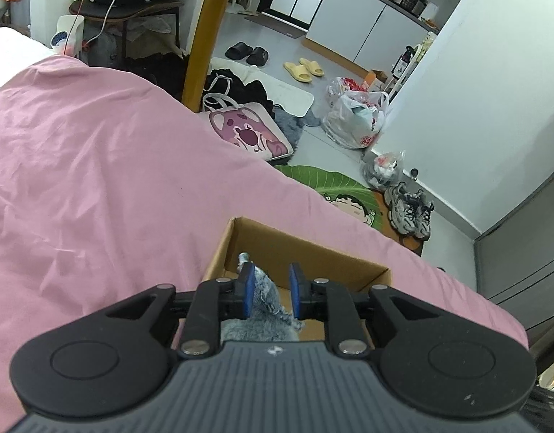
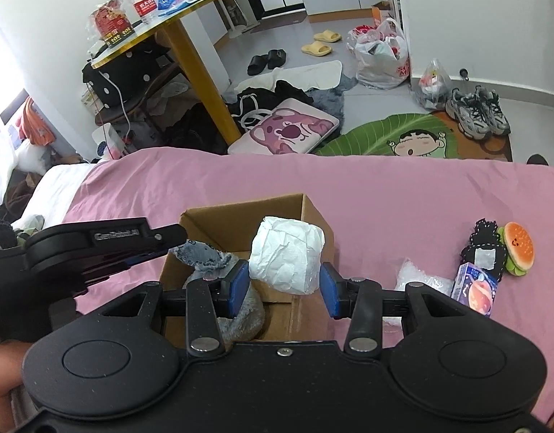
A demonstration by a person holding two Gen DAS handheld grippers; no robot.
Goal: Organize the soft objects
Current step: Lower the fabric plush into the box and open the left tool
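The right claw (image 2: 284,283) pinches a white paper bundle (image 2: 286,254) above the cardboard box (image 2: 315,216) on the bed (image 2: 403,195), probably to drop it in, while the left claw (image 1: 271,290), spread, hangs over a grey fluffy cloth (image 1: 266,292) inside.

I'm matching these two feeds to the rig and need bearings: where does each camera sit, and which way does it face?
Left wrist: on the left gripper, facing forward over the cardboard box and pink bedspread; own fingers show.
Right wrist: on the right gripper, which grips a white bundle over the box; the left gripper enters from the left.
Shared: box, grey plush, bedspread.
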